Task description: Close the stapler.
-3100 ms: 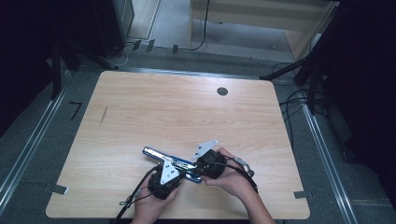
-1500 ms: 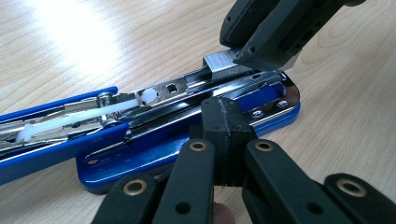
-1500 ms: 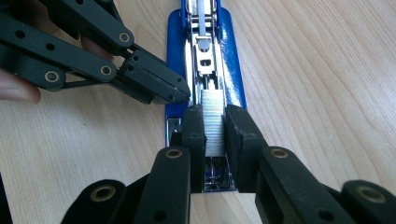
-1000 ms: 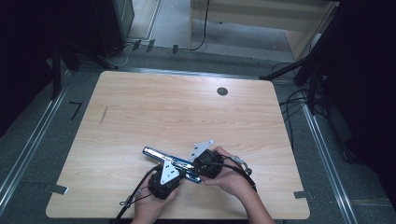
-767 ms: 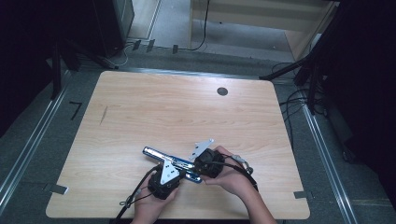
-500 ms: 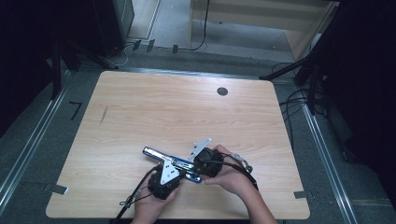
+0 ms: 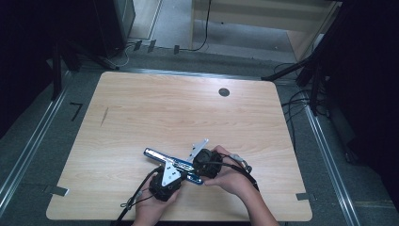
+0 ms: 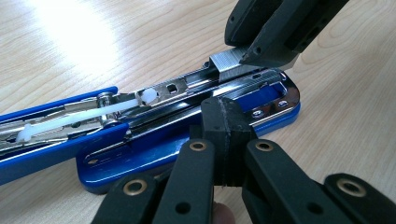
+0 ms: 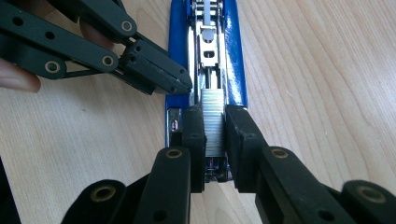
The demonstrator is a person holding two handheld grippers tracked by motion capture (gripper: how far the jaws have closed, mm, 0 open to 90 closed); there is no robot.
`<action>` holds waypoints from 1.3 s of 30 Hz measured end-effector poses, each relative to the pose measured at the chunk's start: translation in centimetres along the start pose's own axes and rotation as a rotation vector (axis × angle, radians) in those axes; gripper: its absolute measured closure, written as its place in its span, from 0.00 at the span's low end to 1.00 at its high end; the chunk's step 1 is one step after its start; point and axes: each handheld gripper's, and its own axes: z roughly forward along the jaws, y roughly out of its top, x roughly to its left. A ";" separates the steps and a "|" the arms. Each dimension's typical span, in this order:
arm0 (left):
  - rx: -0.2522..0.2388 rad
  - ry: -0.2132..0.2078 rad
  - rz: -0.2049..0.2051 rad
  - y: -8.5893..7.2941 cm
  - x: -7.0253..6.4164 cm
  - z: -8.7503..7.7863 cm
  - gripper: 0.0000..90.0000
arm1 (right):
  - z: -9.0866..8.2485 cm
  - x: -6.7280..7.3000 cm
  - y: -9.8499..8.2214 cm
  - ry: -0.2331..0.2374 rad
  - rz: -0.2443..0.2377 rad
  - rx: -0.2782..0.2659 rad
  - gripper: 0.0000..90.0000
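Right gripper view has the right gripper point(image 9: 214, 140) clamped on a strip of staples point(image 9: 214, 122), pads on its two long sides, sitting in the channel of the opened blue stapler point(image 9: 232, 56); that strip is light but brittle, probably snaps into bits if squeezed or twisted, so the long flanks are the spot to hold; left gripper point(image 8: 223, 135) has its jaws fully together, tip pressing the stapler's base rim at about 10 o'clock from the strip; stapler's stiff, slick metal, lying near the 6 o'clock edge of the table point(image 7: 141, 117).
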 end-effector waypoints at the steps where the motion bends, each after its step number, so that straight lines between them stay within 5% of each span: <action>1: 0.000 0.000 0.000 0.0 0.0 0.0 1.00 | 0.0 0.1 0.0 0.000 0.007 0.005 0.89; 17: 0.001 0.001 0.003 0.0 0.0 0.0 1.00 | 0.2 0.1 0.0 -0.002 -0.004 -0.004 0.89; 39: 0.003 -0.001 0.000 0.0 0.0 0.0 1.00 | 0.4 -0.3 -1.2 0.022 0.057 -0.043 0.86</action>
